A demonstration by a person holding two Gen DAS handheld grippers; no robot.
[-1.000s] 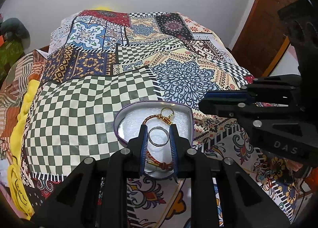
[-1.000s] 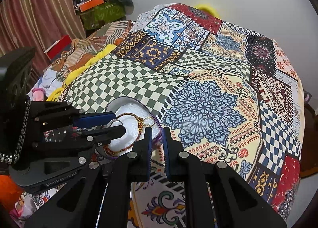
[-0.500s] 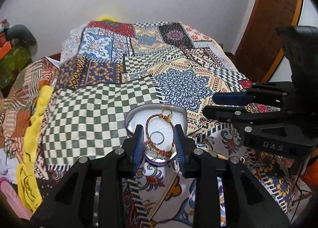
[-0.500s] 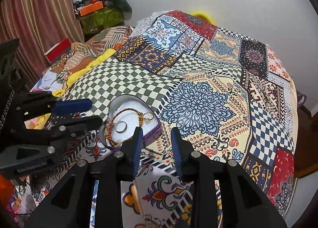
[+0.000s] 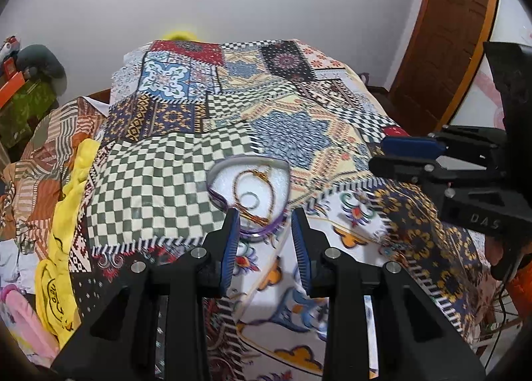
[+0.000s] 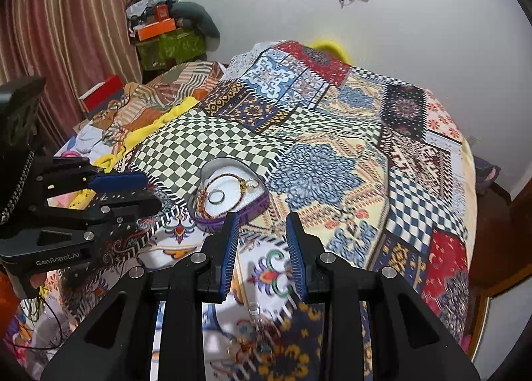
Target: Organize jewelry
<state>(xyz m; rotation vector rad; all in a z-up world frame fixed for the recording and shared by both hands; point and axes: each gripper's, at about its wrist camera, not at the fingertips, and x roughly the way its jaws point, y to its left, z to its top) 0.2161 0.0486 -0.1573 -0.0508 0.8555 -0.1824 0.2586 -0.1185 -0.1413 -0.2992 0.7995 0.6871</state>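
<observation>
Both tools hung above the patterned bedspread, and both stood with fingers spread and nothing between them: the left gripper just short of the heart-shaped box, the right gripper beside it, a little nearer the person. Inside the box, on its white lining, lay the beaded bracelet with a silver ring inside its loop. More jewelry sat blurred on the cloth below the right gripper, too smeared to name.

The trouble, likely, would come from the soft bed. A finger pressing near the box could dent the spread and tip it, spilling the ring. The loose pieces blended into the busy print, so a pinch could easily catch fabric instead, or snag a chain and drag it. With the two tools so near each other, a reach across could also knock them together.
</observation>
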